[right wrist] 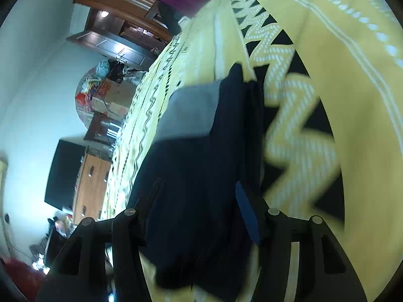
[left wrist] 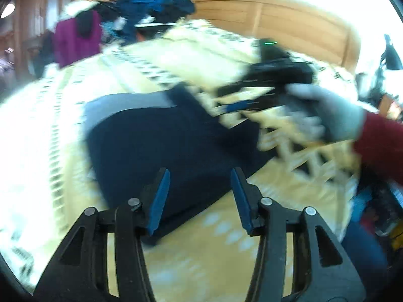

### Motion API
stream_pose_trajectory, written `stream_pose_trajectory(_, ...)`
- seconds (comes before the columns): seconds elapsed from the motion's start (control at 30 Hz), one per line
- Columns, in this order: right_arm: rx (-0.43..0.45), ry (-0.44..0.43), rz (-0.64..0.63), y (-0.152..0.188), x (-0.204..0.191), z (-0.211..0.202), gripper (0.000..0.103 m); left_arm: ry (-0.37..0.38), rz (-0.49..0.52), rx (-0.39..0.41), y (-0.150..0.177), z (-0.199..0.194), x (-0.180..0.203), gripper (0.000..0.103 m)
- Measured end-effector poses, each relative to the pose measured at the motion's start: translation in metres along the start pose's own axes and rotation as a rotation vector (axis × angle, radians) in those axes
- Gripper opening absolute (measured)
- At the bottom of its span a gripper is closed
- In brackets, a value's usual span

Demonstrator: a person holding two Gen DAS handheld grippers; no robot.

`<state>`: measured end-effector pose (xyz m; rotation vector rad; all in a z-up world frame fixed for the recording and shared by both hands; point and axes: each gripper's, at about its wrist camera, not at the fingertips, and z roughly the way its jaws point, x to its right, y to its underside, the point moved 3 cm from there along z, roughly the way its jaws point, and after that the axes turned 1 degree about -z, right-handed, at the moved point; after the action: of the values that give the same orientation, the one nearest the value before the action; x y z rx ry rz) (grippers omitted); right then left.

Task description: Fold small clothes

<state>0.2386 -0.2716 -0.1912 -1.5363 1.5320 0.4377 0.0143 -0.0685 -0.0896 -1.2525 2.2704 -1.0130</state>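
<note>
Navy garment [left wrist: 161, 138] with a grey panel, soft knit, folded flat on the yellow zigzag-patterned bedspread [left wrist: 201, 249], no readable writing, left gripper [left wrist: 200, 176] released, blue pads apart above its near edge, right gripper [right wrist: 199, 191] spread, cloth between its fingers, pads not pressing.

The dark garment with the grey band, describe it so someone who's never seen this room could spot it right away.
Start at the bed with the yellow patterned bedspread. The dark navy garment lies flat on it, in front of the pile of clothes at the far end. It is the only piece spread out alone, nearly black with one grey band along its far edge.
</note>
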Motion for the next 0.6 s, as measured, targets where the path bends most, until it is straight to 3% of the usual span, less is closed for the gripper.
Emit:
stream_pose_trajectory(0.1, -0.03, 0.051, -0.023, 0.036, -0.017, -0.008, 0.07, -0.087, 0.027, -0.017, 0.013, -0.007, -0.012, 0.05)
stream_pose_trajectory(0.2, -0.045, 0.093, -0.056, 0.056, -0.033, -0.009, 0.082, -0.109, 0.051, -0.054, 0.024, -0.004, -0.02, 0.051)
stream_pose_trajectory(0.27, -0.053, 0.102, -0.066, 0.062, -0.04, -0.005, 0.084, -0.103, 0.067, -0.073, 0.028, -0.003, -0.02, 0.052)
stream_pose_trajectory(0.37, -0.075, 0.189, -0.075, 0.068, -0.032, 0.005, 0.085, -0.144, 0.05, -0.116, 0.043, 0.007, -0.032, 0.052)
stream_pose_trajectory(0.5, -0.064, 0.2, -0.039, 0.074, -0.019, 0.011, 0.077, -0.169, -0.014, -0.114, 0.041, 0.024, -0.039, 0.052)
stream_pose_trajectory(0.53, -0.051, 0.19, -0.028, 0.074, -0.019, 0.009, 0.063, -0.175, -0.015, -0.105, 0.038, 0.028, -0.04, 0.052)
stream_pose_trajectory(0.6, -0.03, 0.152, 0.005, 0.077, -0.017, 0.005, 0.046, -0.214, 0.006, -0.114, 0.035, 0.042, -0.041, 0.052)
